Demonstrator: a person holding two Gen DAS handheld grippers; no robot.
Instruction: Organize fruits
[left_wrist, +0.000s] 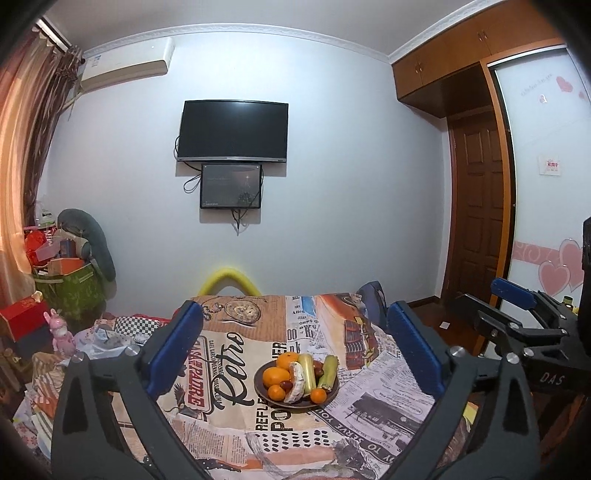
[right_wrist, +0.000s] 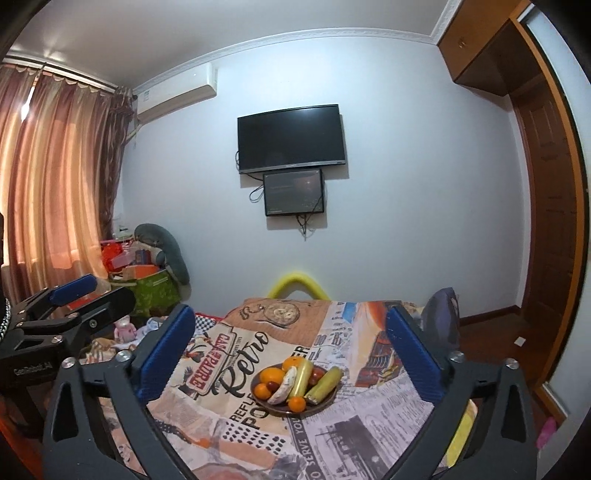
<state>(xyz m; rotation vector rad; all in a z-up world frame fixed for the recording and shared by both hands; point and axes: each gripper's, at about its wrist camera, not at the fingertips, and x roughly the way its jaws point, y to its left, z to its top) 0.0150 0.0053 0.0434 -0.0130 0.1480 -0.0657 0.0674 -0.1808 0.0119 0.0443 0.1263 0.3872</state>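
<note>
A dark brown plate sits on the table covered with a retro newspaper-print cloth. It holds several oranges, two yellow-green corn cobs, a pale banana-shaped piece and small dark red fruits. The plate also shows in the right wrist view. My left gripper is open and empty, held above and in front of the plate. My right gripper is open and empty, also short of the plate. Each gripper shows at the edge of the other's view.
A yellow chair back stands behind the table. A blue bag sits at the table's far right. Boxes and toys pile up at the left by the curtain. A wooden door is on the right.
</note>
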